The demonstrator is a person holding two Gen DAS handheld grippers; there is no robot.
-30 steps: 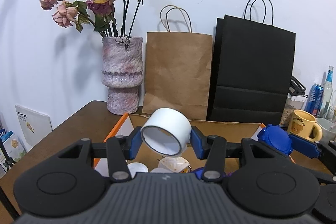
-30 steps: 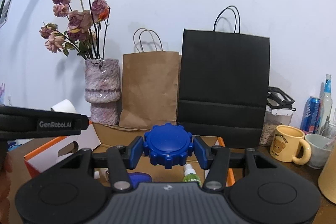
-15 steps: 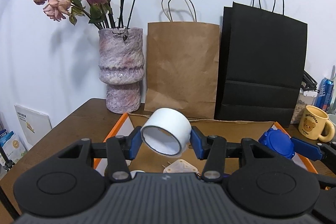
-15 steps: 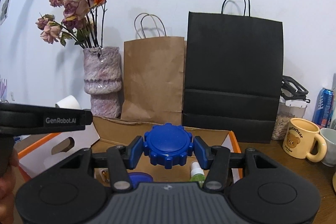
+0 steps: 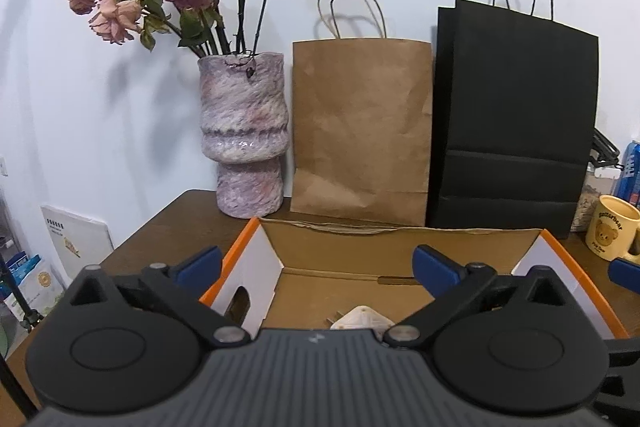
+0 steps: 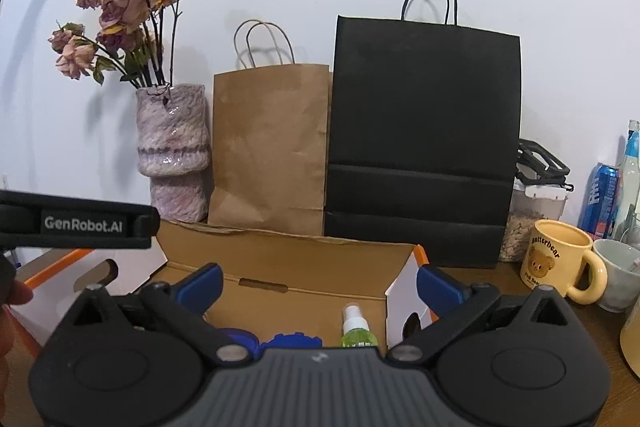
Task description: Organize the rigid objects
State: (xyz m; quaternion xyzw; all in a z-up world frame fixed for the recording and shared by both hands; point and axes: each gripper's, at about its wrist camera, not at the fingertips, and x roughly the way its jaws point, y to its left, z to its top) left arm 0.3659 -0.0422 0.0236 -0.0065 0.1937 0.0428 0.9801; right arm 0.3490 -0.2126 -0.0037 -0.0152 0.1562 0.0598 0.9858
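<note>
Left wrist view: left gripper [image 5: 316, 261] jaws opening, spread wide, nothing between them; cardboard box [image 5: 400, 239] directly below on worktop [image 5: 168, 223]; white angular object [image 5: 360, 319] at 6 o'clock inside box. Right wrist view: right gripper [image 6: 318, 277] jaws opening, spread wide, empty; blue lid [image 6: 296, 339] and green spray bottle [image 6: 356, 327] at 6 o'clock on box floor; yellow mug [image 6: 560, 259] at 3 o'clock.

left claw [image 5: 318, 263]: opening, tape roll gone | right claw [image 6: 320, 283]: opening, blue lid [image 6: 298, 340] dropped
</note>
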